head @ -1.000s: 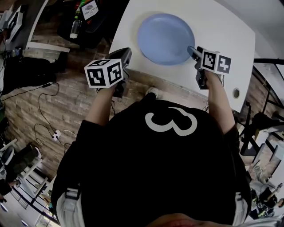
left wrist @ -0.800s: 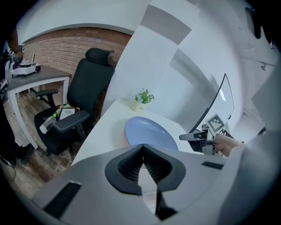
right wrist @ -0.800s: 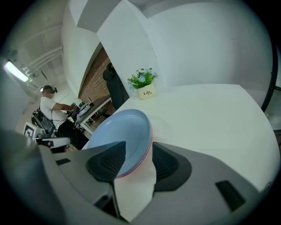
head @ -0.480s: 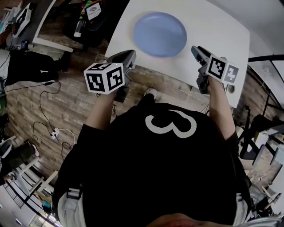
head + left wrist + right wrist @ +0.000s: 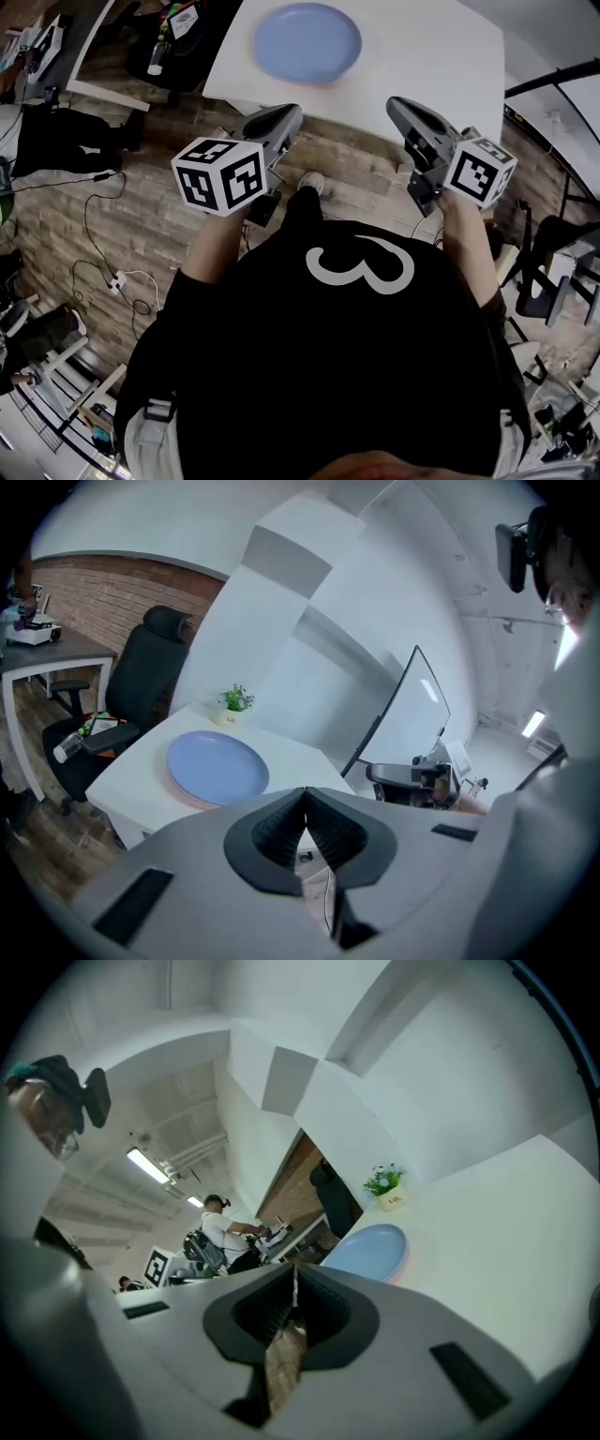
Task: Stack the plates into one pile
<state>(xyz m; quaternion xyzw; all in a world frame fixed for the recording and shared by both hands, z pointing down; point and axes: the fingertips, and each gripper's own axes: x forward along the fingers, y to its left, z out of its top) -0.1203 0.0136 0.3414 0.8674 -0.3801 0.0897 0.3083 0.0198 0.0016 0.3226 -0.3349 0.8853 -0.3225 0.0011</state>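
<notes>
Floor [image 5: 122,216] – seen beneath both arms in the head view. The white table [image 5: 431,47] is seen at the top of that view. One pile of plates is noted on the table, toward its left end as seen from the head: the blue plate [image 5: 307,42] lies on top, and a pink plate [image 5: 194,801] is seen beneath it as a thin rim only. The pile is not touched by either tool.

The left gripper [image 5: 292,114] is held off the near table edge, over the floor, with jaws clenched together on nothing. The right gripper [image 5: 394,103] is likewise held clear of the table; its jaws have just been closing and are now pressed together – nothing is caught between them.

A small potted plant [image 5: 234,700] is seen on the table beyond the pile.
</notes>
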